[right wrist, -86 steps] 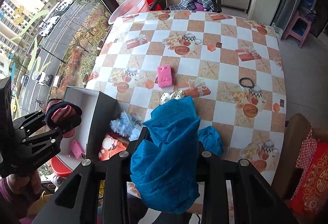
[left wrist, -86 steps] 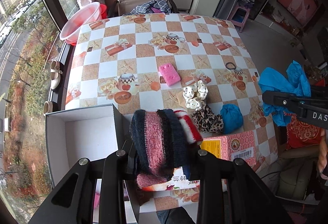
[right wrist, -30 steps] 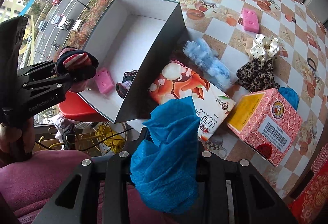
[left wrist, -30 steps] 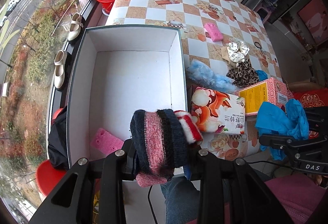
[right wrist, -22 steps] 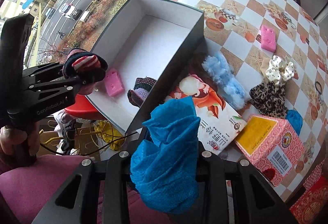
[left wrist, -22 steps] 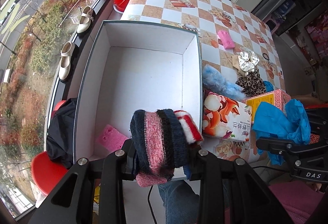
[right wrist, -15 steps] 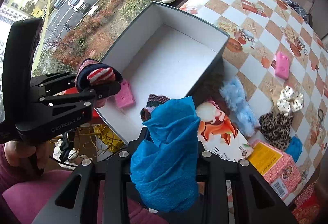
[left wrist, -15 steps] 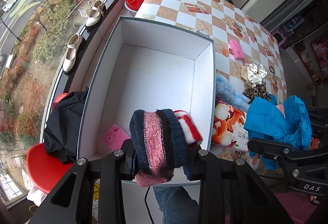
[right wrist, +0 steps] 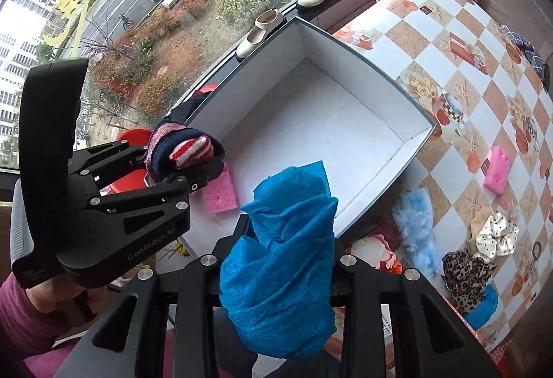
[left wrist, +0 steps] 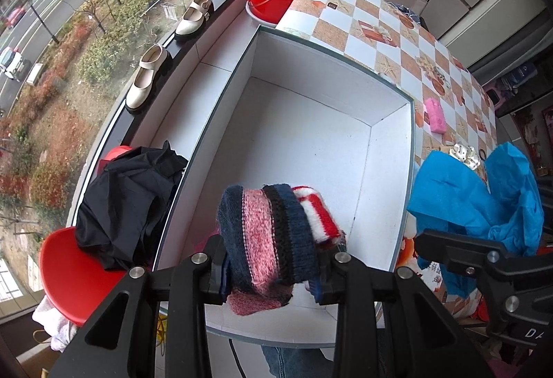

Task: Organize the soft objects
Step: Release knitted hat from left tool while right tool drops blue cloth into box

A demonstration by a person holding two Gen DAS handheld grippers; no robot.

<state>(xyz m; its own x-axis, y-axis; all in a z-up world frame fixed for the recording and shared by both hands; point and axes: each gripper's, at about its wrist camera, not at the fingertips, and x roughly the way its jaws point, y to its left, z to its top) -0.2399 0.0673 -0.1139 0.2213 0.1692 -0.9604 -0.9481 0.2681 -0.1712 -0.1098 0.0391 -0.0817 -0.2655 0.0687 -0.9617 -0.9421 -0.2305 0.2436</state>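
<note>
Sorting was partly done, with two items over the box [right wrist: 345,122].
Left fingers [left wrist: 273,260] clamped a striped sock [left wrist: 273,232], right fingers [right wrist: 276,260] a blue cloth [right wrist: 280,260]; a pink sponge [right wrist: 221,194] lay inside, scrunchies [right wrist: 494,232] waited on the counter [right wrist: 484,66].

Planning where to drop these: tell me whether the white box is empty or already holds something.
Not empty, mostly bare. The white box holds a pink sponge near its close corner; the rest of its visible floor shows white. The striped knit partly hides that corner.
</note>
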